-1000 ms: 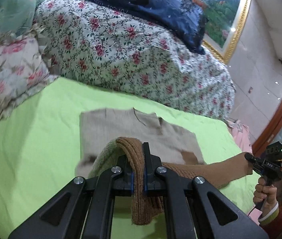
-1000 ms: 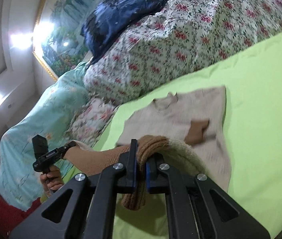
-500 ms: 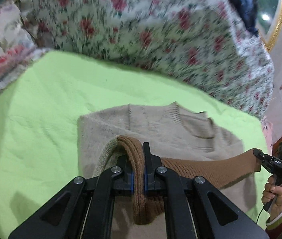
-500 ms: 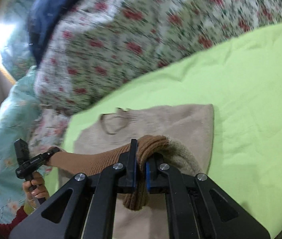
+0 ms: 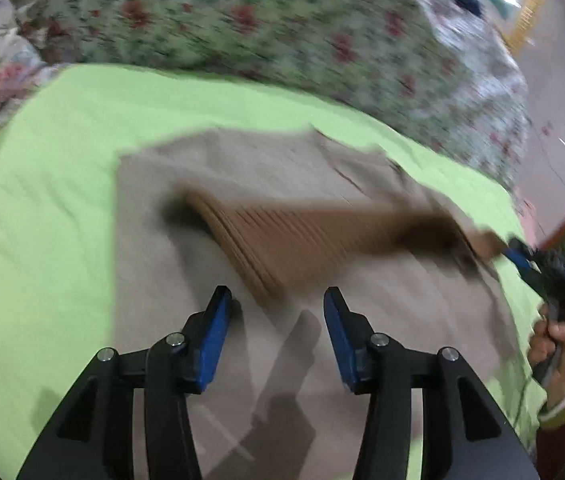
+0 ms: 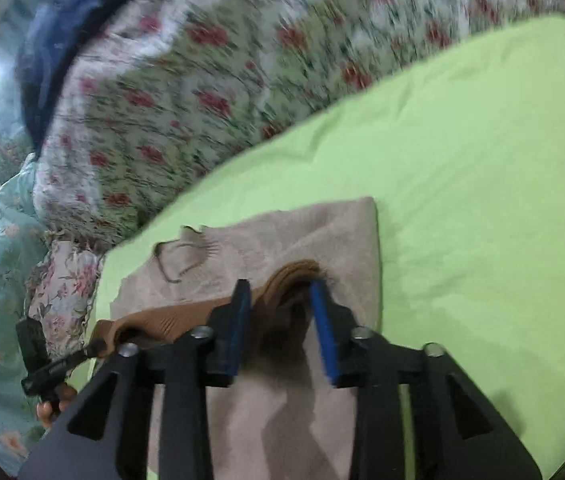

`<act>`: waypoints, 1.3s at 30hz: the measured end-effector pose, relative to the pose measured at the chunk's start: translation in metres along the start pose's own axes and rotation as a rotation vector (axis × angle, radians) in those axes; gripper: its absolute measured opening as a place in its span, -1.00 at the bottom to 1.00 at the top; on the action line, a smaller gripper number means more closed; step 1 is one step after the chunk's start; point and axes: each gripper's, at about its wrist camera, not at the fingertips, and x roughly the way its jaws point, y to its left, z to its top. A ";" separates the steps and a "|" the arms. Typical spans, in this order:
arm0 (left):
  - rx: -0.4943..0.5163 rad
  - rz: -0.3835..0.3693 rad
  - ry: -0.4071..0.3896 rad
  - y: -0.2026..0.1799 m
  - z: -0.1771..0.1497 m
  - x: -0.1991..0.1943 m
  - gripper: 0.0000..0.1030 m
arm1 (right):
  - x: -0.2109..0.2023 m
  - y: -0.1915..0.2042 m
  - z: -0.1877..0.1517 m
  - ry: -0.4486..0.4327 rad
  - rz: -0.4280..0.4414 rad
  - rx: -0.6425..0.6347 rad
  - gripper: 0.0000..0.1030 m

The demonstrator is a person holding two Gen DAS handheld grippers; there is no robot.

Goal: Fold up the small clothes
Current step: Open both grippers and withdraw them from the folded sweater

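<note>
Step in hand: releasing the brown ribbed hem (image 5: 322,236) onto the beige sweater (image 5: 154,264), centre frame. Left hand-held gripper (image 5: 276,320) jaws opening, nothing between them. Right hand-held gripper (image 6: 280,312) jaws opening, hem between but unpinched. Advice: let both ends drop level, then withdraw low. Surface: green sheet (image 6: 482,160); floral quilt (image 5: 242,28) across the top.

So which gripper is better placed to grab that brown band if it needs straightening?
Probably the right gripper: its jaws are opening, but the brown band lies between them. The left gripper, also opening, has the band's blurred end just beyond its tips.
</note>
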 end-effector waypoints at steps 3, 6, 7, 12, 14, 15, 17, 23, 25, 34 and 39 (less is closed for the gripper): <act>0.037 -0.051 0.039 -0.029 -0.017 0.008 0.01 | 0.011 0.026 -0.026 0.087 0.101 -0.066 -0.29; 0.086 -0.006 0.062 -0.048 -0.017 0.026 0.10 | 0.047 0.050 -0.052 0.251 0.118 -0.165 -0.29; 0.092 0.013 0.066 -0.048 -0.014 0.031 0.10 | 0.056 0.054 -0.057 0.285 0.103 -0.198 -0.29; -0.015 0.069 0.036 -0.005 0.028 0.033 0.10 | 0.077 0.026 -0.027 0.239 -0.046 -0.145 -0.32; -0.069 0.105 0.036 0.021 0.043 0.033 0.10 | 0.074 0.005 -0.006 0.178 -0.129 -0.073 -0.32; -0.101 0.116 0.031 0.035 0.048 0.031 0.10 | 0.069 -0.001 0.001 0.152 -0.155 -0.044 -0.32; -0.173 0.097 0.022 0.058 0.050 0.020 0.10 | 0.054 -0.014 0.007 0.105 -0.152 0.027 -0.32; -0.244 0.071 -0.033 0.059 0.007 -0.028 0.22 | 0.007 0.003 -0.025 0.072 -0.094 0.010 -0.23; -0.242 0.064 -0.048 0.048 -0.013 -0.046 0.36 | -0.003 0.011 -0.042 0.078 -0.064 0.003 -0.22; -0.279 -0.004 0.007 0.005 -0.110 -0.078 0.38 | -0.038 0.041 -0.118 0.113 0.048 0.014 -0.13; -0.346 -0.026 0.024 -0.001 -0.135 -0.071 0.39 | -0.049 0.051 -0.142 0.134 0.074 0.030 -0.10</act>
